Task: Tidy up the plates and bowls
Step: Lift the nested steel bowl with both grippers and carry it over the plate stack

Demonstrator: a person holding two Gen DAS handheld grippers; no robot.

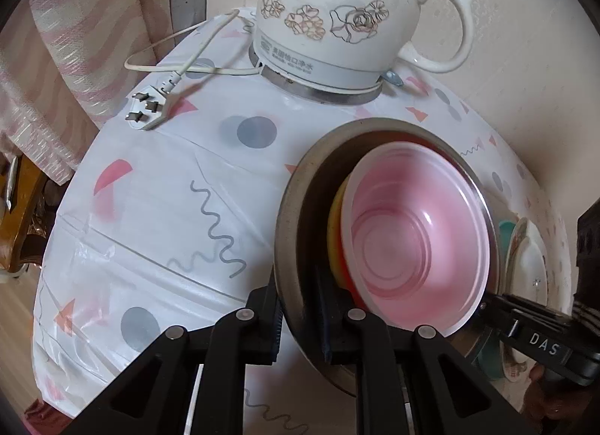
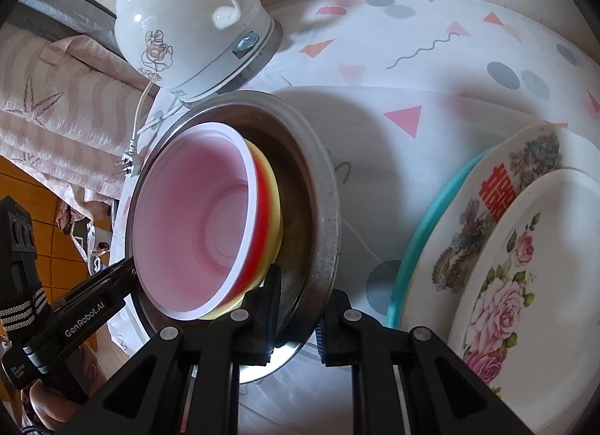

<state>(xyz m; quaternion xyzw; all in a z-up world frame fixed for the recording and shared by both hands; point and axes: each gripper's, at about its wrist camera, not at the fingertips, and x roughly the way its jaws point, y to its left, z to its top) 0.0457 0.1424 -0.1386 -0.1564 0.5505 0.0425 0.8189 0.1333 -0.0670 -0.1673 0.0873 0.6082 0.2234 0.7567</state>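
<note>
Two hand-held grippers, left (image 1: 298, 322) and right (image 2: 296, 317), pinch opposite rims of the steel bowl (image 1: 296, 187) over the table (image 1: 150, 210); I keep it level so the nested pink bowl (image 1: 420, 236) stays seated.

A pale pink bowl (image 1: 416, 232) is nested in red and yellow ones inside a silver metal basin (image 2: 322, 210), while pink roses are printed on a white plate (image 2: 525, 285) and grey-pink shapes on the white tablecloth (image 1: 157, 210).
</note>
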